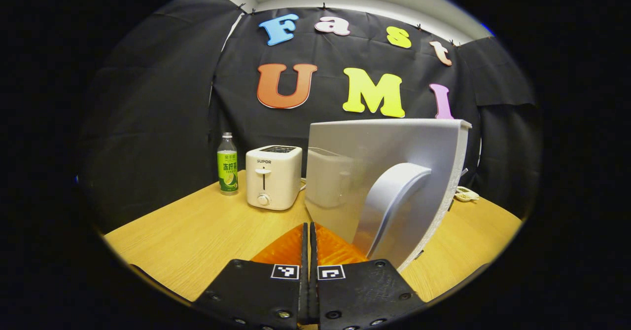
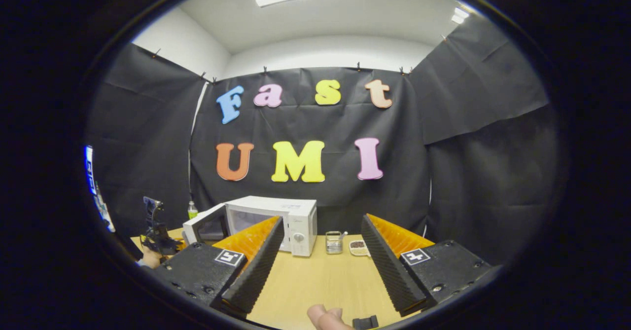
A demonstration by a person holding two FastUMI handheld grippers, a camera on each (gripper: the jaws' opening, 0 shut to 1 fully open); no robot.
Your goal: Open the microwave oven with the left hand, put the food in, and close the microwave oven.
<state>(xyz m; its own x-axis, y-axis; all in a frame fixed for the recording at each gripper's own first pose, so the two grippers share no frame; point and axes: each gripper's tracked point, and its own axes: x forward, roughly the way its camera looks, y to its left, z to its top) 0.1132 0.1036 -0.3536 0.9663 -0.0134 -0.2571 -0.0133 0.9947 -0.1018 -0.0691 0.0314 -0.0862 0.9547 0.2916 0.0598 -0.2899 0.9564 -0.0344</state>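
Door opening is the step in hand, as I judge it. In the left gripper view the left gripper (image 1: 309, 251) has its two fingers pressed together with nothing between them, and it sits low, just beside the near edge of the silver-grey microwave door (image 1: 389, 172), whose curved handle (image 1: 394, 206) is to the right of the fingertips. The door stands swung out, well away from the oven body. In the right gripper view the white box-shaped microwave oven (image 2: 276, 221) is far on the light wooden bench (image 2: 320, 280), left of centre, and its door (image 2: 204, 227) hangs partly open toward the left.

The right gripper (image 2: 320, 266) is spread wide and holds nothing; it hovers above the near part of the bench. The food seems to be the small shallow dish with dark pieces (image 2: 358, 246), which rests to the right of the oven, just beside a small wire basket (image 2: 334, 242).

A white toaster (image 1: 273, 177) and a green-labelled bottle (image 1: 227, 165) stand far left on the bench, apart from the work.

The next move, I think, calls for the right gripper to travel forward to the dish and close on its rim, while the door is left wide enough for the dish to pass inside.
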